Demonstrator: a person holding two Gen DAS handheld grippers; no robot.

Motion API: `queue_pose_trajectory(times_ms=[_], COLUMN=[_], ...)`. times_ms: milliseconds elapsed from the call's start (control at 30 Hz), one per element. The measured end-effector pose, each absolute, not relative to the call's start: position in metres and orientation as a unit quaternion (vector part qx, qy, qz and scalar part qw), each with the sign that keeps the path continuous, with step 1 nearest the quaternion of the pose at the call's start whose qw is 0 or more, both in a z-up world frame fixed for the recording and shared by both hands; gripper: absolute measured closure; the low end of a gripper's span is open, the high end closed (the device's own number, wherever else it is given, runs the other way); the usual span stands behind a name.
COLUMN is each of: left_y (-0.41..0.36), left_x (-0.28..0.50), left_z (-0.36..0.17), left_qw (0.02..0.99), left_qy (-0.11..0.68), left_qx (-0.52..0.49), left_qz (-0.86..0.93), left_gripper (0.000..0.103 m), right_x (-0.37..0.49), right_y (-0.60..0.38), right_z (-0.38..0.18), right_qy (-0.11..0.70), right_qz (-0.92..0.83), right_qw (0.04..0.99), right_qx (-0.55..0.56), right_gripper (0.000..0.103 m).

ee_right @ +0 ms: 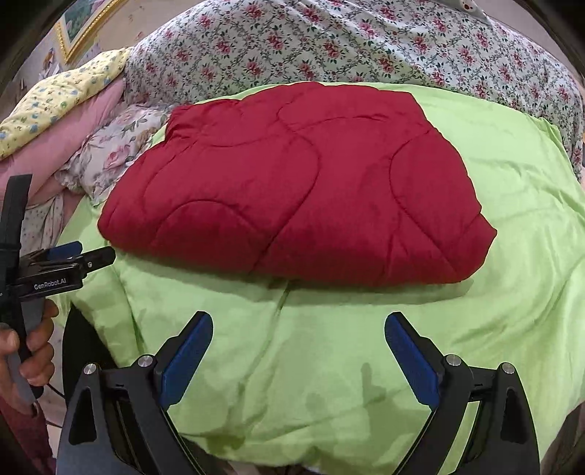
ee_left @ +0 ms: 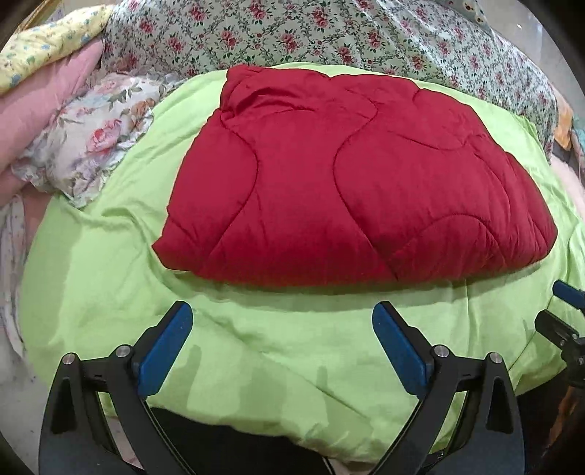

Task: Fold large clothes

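A red quilted blanket [ee_left: 347, 182] lies folded into a thick rectangle on a lime green sheet [ee_left: 256, 347]. It also shows in the right wrist view [ee_right: 292, 190] on the same green sheet [ee_right: 329, 365]. My left gripper [ee_left: 281, 318] is open and empty, hovering over the sheet just short of the blanket's near edge. My right gripper [ee_right: 298, 327] is open and empty, also just short of that edge. The left gripper shows from the side in the right wrist view [ee_right: 84, 255], held in a hand. A part of the right gripper [ee_left: 565, 314] shows at the right edge of the left wrist view.
A rose-patterned bedspread [ee_left: 329, 36] fills the back. At the left lie a floral pillow [ee_left: 91, 142], a pink cushion [ee_left: 40, 109] and a yellow flowered cloth [ee_left: 44, 47]. A gold picture frame [ee_right: 80, 29] hangs on the wall at the upper left.
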State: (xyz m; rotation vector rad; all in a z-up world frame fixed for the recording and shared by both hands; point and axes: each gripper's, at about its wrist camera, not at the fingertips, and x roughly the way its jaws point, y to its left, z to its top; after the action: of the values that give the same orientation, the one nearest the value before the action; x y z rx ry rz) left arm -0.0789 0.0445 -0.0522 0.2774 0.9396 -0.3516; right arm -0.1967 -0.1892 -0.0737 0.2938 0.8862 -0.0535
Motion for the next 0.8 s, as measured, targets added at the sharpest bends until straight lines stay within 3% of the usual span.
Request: queue_pose_trajectory(times_ms=[400, 800], left_y=[0.042, 0.025], left_x=[-0.09, -0.071], left_z=[-0.016, -0.032], left_qw=[0.883, 0.874], left_qy=[0.416, 0.432], left_qx=[0.15, 0.153], left_qz=[-0.161, -0.16], left_gripper=[0.0, 0.0], right_x=[-0.202, -0.172], right_y=[-0.185, -0.193], right_z=[-0.028, -0.052], right_qy=[0.393, 0.422], right_qz=[-0.021, -0.024], right_qw=[0.91, 0.896], right_qx=[0.13, 0.14], right_gripper=[0.001, 0.001])
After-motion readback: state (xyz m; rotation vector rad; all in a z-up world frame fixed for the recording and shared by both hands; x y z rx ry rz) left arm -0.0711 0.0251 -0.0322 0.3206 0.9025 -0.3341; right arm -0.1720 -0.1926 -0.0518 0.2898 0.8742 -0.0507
